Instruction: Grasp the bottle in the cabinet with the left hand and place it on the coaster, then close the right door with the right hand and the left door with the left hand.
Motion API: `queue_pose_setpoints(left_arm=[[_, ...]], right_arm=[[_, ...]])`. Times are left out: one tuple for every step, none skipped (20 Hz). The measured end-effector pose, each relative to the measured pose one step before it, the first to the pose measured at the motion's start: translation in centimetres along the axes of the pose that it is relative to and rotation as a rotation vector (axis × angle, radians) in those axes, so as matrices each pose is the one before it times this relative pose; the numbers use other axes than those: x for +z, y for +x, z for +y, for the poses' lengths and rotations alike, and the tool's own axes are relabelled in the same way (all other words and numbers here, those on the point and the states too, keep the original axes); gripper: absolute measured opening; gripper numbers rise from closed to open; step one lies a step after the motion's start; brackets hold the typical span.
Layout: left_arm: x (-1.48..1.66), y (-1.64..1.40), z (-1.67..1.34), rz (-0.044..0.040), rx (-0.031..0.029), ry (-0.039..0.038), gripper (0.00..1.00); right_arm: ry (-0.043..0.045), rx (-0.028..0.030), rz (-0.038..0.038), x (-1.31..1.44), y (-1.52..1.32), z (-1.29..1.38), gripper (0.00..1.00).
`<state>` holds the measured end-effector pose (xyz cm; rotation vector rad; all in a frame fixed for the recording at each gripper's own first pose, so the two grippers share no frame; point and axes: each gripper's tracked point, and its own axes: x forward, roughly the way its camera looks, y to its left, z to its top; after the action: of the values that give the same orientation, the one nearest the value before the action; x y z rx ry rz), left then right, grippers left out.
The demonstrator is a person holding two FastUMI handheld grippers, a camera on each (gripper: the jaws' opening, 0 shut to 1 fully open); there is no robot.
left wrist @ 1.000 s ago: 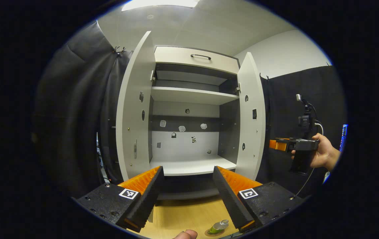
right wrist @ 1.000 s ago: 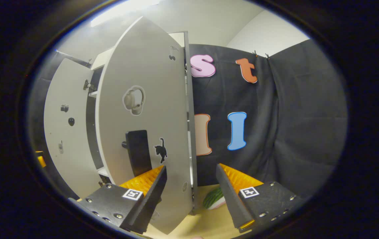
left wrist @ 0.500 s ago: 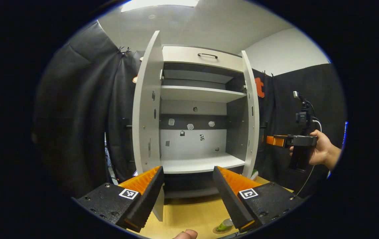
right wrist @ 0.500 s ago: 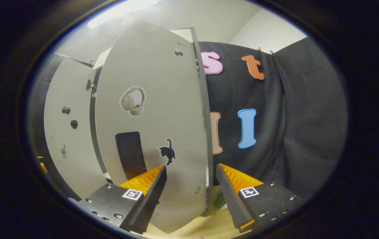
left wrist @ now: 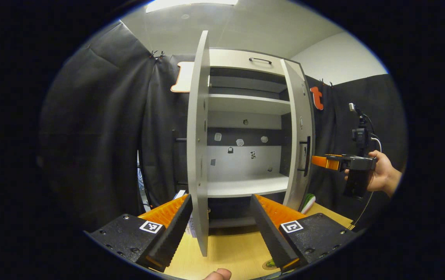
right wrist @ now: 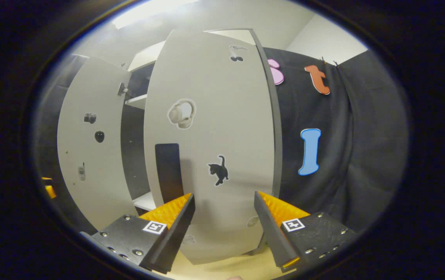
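Between our left gripper (left wrist: 221, 227) fingers, spread apart and empty, stands the left door (left wrist: 198, 155) edge-on. Our right gripper (right wrist: 224, 229), also apart, faces the right door (right wrist: 214, 132), half closed. We judge both doors stiff, light panels on hinges; better push the flat face near the dark handle (right wrist: 169, 171).
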<state>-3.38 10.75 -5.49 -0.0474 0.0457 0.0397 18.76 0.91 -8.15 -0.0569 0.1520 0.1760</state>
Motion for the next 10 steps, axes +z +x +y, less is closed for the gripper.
queue_pose_setpoints(left_arm=[[-0.281,-0.104,0.77,0.00333,0.0091,0.00418,0.92],[-0.247,-0.091,0.747,0.00355,0.01145,0.00387,0.94],[-0.285,-0.07,0.812,0.0031,0.01083,0.00356,0.93],[-0.114,-0.049,0.944,-0.00152,0.01308,-0.00112,0.95],[-0.338,0.07,0.994,0.00043,0.01192,-0.00338,0.95],[-0.319,0.059,1.023,0.00613,0.01612,-0.00371,0.95],[-0.184,0.204,1.211,0.00327,0.01914,-0.00027,0.95],[-0.118,0.253,1.387,0.00307,0.02481,0.00248,0.95],[0.03,0.248,1.452,-0.00085,0.02641,0.00195,0.95],[0.081,0.415,1.285,-0.00181,0.02204,-0.00137,0.95]], right_arm=[[-0.00365,0.01107,-0.00258,-0.069,-0.044,0.333,0.93],[-0.00465,0.01398,-0.00936,-0.007,-0.028,0.424,0.93],[-0.00872,0.0147,-0.00707,-0.02,-0.044,0.333,0.93],[-0.01182,0.00935,-0.00969,-0.013,-0.169,0.265,0.89],[-0.01157,0.00982,-0.00912,0.071,-0.153,0.189,0.93],[-0.00822,0.01454,-0.00475,-0.186,-0.154,0.288,0.89],[-0.00324,0.01332,-0.00193,-0.08,-0.102,0.246,0.93],[-0.00081,0.00677,-0.00066,-0.197,-0.154,0.121,0.93],[-0.00158,0.00431,-0.00146,-0.051,-0.163,0.04,0.92],[0.00083,0.00273,0.00104,-0.231,-0.088,-0.083,0.92]])
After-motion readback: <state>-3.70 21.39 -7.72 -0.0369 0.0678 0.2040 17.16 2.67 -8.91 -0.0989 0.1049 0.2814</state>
